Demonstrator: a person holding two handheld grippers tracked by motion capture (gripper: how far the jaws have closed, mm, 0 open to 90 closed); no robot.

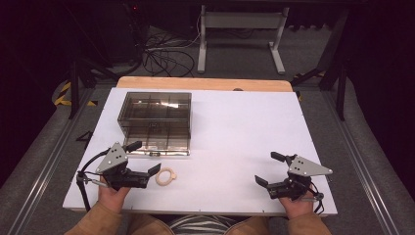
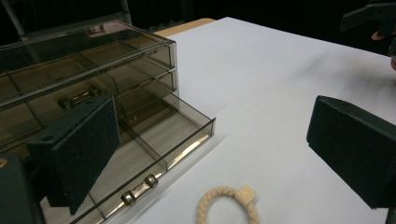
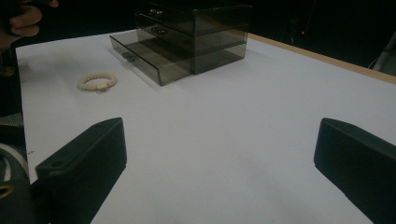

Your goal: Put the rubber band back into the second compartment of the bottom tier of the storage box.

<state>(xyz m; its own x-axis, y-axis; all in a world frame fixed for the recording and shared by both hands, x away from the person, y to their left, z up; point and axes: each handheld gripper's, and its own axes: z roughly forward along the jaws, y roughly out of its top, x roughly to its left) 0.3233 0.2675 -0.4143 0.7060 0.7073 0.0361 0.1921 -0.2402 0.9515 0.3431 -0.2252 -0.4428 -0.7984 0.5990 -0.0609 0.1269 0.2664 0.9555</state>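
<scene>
A smoky clear drawer box point(image 1: 154, 116) stands on the white table point(image 1: 235, 127) at the back left, its lowest drawer point(image 1: 155, 146) pulled out toward me. A beige braided ring point(image 1: 165, 176) lies flat on the table just in front of that drawer. My left gripper point(image 1: 143, 157) hovers open right beside the ring, jaws spread, nothing between them. In the left gripper view the ring point(image 2: 229, 205) sits low between the two pads, with the open drawer point(image 2: 154, 154) to its left. My right gripper point(image 1: 269, 169) rests open near the front right edge, holding nothing. From the right gripper view, the ring point(image 3: 97, 82) and the drawer box point(image 3: 187, 37) lie far off.
A wooden strip point(image 1: 203, 84) runs along the table's far edge. Beyond it stand a white desk frame point(image 1: 241, 34) and loose cables point(image 1: 164, 56) on the floor. Metal rails point(image 1: 362, 161) flank the table on both sides.
</scene>
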